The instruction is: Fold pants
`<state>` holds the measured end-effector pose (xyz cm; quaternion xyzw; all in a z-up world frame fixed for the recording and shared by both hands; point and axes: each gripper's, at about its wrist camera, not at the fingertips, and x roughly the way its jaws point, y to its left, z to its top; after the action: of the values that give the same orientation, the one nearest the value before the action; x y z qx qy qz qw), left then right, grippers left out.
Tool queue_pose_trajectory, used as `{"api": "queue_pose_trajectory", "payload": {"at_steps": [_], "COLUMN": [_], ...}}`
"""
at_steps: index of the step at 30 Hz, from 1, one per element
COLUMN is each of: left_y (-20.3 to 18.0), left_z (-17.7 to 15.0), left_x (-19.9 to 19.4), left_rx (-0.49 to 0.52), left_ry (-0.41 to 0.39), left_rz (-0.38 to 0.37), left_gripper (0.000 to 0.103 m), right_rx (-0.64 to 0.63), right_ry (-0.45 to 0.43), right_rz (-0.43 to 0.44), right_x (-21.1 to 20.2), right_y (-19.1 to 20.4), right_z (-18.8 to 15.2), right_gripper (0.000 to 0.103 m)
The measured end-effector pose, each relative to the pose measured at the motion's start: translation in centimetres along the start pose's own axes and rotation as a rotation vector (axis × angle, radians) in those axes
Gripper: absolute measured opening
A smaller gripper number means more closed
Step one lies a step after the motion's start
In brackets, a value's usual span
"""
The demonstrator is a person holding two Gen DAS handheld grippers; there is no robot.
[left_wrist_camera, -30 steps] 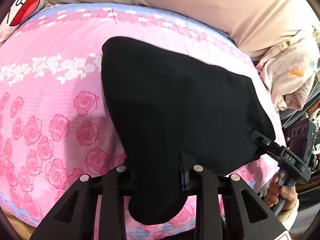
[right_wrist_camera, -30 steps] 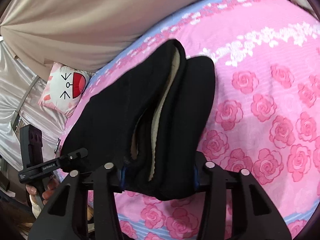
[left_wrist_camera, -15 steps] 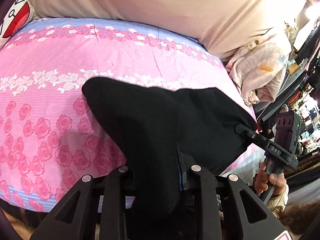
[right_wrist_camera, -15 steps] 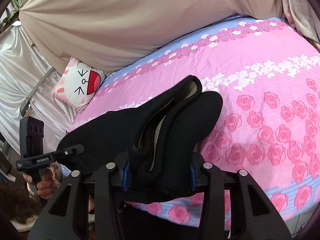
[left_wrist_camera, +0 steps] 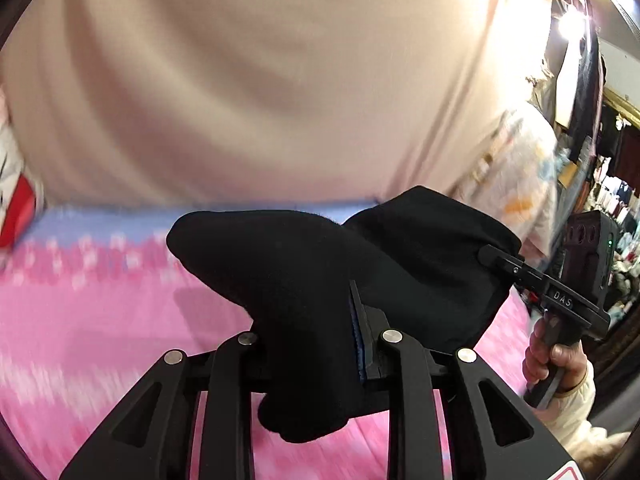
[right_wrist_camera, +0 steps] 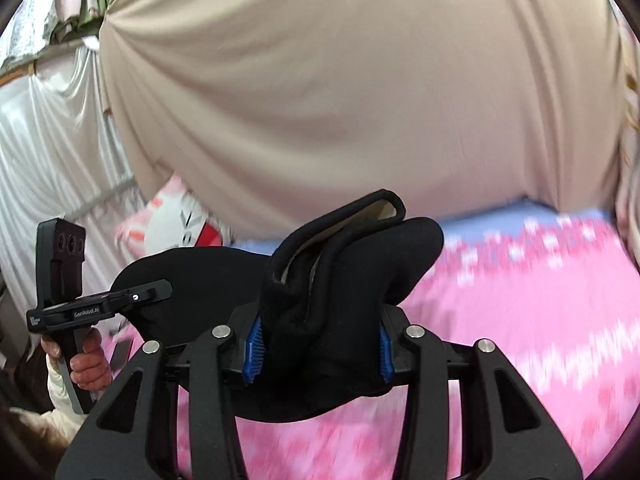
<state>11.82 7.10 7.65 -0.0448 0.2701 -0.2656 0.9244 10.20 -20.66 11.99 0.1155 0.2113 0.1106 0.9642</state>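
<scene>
The black pants [left_wrist_camera: 304, 280] hang bunched in the air above the pink rose-print bed [left_wrist_camera: 80, 320]. My left gripper [left_wrist_camera: 316, 344] is shut on one end of the pants. My right gripper [right_wrist_camera: 318, 344] is shut on the other end [right_wrist_camera: 344, 264], where a cream lining shows in the folds. The right gripper also shows in the left wrist view [left_wrist_camera: 500, 260], clamped on the far black edge. The left gripper shows in the right wrist view [right_wrist_camera: 156, 292], clamped on the fabric there. The cloth spans between both grippers.
A beige curtain [left_wrist_camera: 280, 80] fills the background behind the bed. A white and red cartoon pillow [right_wrist_camera: 180, 220] lies at the bed's head. A pile of pale cloth [left_wrist_camera: 528, 168] and hanging clothes stand at the right. White drapes [right_wrist_camera: 52, 140] hang at the left.
Both grippers have lifted the pants off the bed and tilted upward. The pants no longer lie spread on the sheet. The view now blurs with motion.
</scene>
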Motion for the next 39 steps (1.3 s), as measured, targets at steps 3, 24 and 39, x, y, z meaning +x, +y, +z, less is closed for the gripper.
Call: {"api": "queue_pose_trajectory", "payload": {"at_steps": [3,24,39], "left_y": [2.3,14.0,15.3], "left_z": [3.0,-4.5,-3.0], "left_x": [4.6,14.4,28.9], "left_rx": [0.001,-0.056,-0.147], "left_ry": [-0.003,0.187,0.256], "left_rz": [0.036,0.451,0.399], "left_gripper": [0.021,0.092,0.098], "right_rx": [0.021,0.118,0.064], "right_ry": [-0.004,0.075,0.308], "right_rz": [-0.006,-0.214,-0.204], "right_x": [5.3,12.4,30.0], "right_y": [-2.7,-11.1,-12.8], "right_z": [1.9,-4.4,-5.1], "right_gripper": [0.042,0.045,0.026]}}
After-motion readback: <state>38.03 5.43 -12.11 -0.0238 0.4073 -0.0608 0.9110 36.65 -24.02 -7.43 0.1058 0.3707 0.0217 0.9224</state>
